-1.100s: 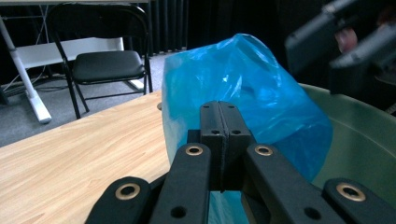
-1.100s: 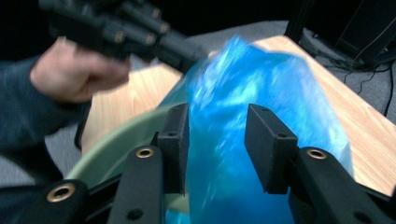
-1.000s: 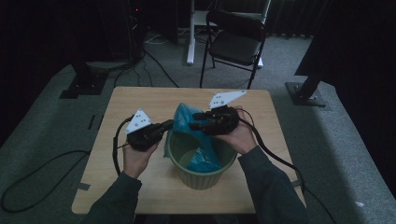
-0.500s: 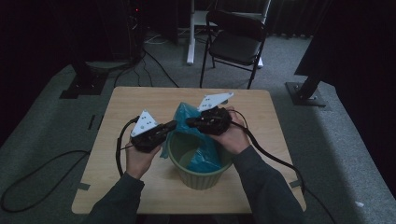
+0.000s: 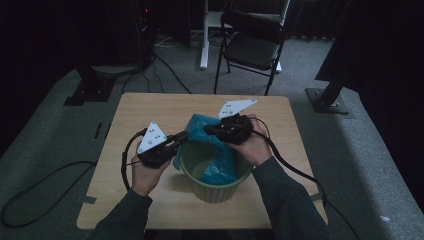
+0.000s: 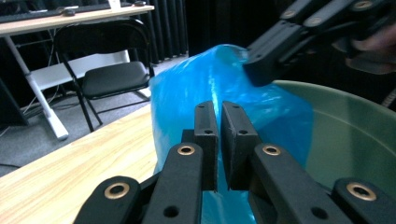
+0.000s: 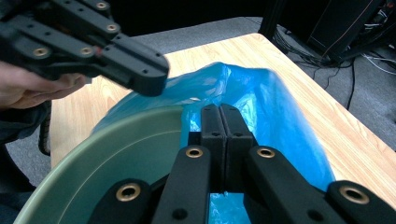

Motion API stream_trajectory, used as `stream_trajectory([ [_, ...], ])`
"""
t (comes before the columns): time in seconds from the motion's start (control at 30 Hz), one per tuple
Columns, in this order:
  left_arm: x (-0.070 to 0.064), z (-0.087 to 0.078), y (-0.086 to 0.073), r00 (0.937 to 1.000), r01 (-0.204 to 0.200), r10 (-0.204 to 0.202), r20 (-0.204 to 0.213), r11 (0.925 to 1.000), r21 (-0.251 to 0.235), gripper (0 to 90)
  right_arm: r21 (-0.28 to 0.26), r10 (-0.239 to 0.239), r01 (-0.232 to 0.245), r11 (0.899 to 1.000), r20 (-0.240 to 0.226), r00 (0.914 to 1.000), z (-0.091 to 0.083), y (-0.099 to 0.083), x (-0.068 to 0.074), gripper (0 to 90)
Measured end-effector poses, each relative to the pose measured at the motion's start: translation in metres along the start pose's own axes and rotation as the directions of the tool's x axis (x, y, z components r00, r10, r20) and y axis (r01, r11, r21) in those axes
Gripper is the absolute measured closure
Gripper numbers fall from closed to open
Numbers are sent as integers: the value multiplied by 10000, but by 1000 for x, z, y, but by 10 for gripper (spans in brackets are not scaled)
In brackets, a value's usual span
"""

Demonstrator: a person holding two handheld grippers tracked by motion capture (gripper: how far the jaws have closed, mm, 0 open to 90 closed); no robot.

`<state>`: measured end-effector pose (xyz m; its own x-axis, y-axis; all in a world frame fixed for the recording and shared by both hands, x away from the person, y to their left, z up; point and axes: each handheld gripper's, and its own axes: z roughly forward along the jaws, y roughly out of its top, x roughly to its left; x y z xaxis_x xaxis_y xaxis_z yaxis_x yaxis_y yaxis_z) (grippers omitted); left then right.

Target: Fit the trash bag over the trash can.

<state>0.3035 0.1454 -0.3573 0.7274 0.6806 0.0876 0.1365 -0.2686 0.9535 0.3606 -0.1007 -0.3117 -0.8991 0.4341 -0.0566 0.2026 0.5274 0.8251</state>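
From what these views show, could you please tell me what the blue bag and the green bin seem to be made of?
Blue bag: thin plastic film, likely; glossy, translucent, creased where both tools pinch it. Green bin: probably moulded plastic; smooth, matte, even colour, rounded rim. Table: pale wood-grain top, maybe laminate.

Your high view looks forward and down on the tabletop (image 5: 150,112) from well above. Both gripper views sit close over the green bin (image 6: 355,126), facing each other, sharing the blue bag (image 7: 261,93).
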Motion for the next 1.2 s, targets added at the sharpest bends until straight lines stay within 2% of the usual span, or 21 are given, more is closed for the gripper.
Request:
stream_trajectory([
  [0.23,-4,-4,2,9998,-22,24,212,9999,-111,850,6,53,-53,10000,44,10000,1,0,-1,899],
  [0.37,-7,-6,4,9986,64,-57,521,9999,-139,835,41,70,-70,10000,81,9999,2,-1,-1,899],
  [0.63,-9,2,3,9974,52,-65,714,9998,183,834,47,59,-59,10000,3,10000,4,-1,0,899],
  [0.67,-13,5,3,9955,-5,-27,944,9994,335,835,47,60,-60,10000,18,10000,3,-1,0,898],
  [0.73,-15,8,3,9945,-169,118,1043,9987,479,834,24,41,-41,10000,6,10000,3,-1,-1,899],
  [0.8,-16,11,3,9943,-263,190,1050,9973,679,828,10,39,-39,10000,-28,10000,2,-1,0,899],
  [1.0,-10,15,1,9960,-103,23,888,9959,899,801,51,-106,107,9999,-162,9998,-1,-1,2,899],
  [1.2,3,17,-1,9980,198,-259,579,9945,1033,775,96,-167,169,9998,-228,9996,-2,-2,4,899],
])
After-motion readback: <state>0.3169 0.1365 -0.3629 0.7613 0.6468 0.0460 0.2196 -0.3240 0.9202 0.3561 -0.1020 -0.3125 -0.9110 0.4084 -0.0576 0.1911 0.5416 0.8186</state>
